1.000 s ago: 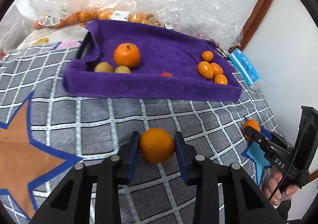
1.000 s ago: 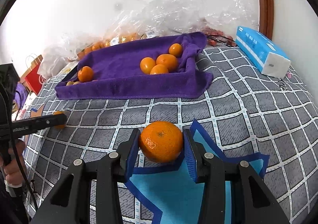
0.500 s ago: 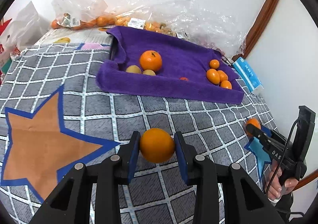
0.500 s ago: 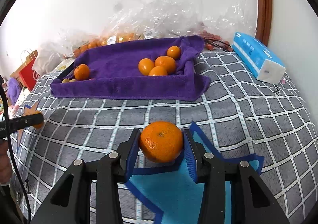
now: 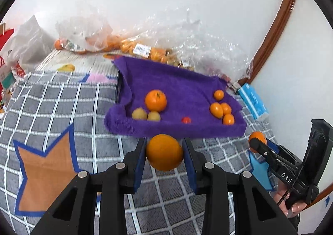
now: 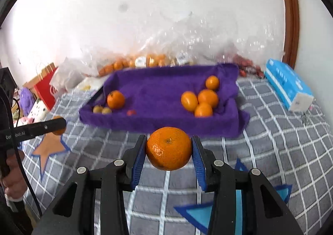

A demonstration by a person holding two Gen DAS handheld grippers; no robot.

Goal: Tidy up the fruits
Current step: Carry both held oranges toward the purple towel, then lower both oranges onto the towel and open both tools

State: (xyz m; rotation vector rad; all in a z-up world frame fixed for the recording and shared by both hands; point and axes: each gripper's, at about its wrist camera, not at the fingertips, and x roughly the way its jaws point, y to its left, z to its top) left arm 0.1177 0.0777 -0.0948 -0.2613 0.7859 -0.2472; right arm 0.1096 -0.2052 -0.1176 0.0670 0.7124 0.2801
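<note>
— Where are the two claws standing just now?

— Both are hanging over the checked bedspread, each closed round a fruit. The left claw is pinching a smooth orange between its blue pads, and the right claw is squeezing a bigger, dimpled orange, stem scar facing outward.

— And the tray, which way is it lying from them?

— Straight ahead of both. The tray, draped in a purple towel, is stretching crosswise, its long side facing the claws, and its near wall is sitting just beyond each held fruit. I'd judge the two claws about equally near it, the left lined up with the middle-left, the right with the middle-right.

— What is already lying in it?

— At the left end, one orange touching two small yellowish fruits. A tiny red fruit is sitting alone by the near wall. At the right end, four small oranges are clustering, three touching and one a little farther back.

— So where should these two be going?

— My guess is that like is going with like. Both held fruits are looking closer to the big left one than to the small right cluster, so the right claw may be needing to cross leftward. Either way, each is having to clear the near wall before letting go.

— Anything else about?

— Bags of fruit are piling behind the tray, and a blue tissue pack is lying off to its right.
</note>
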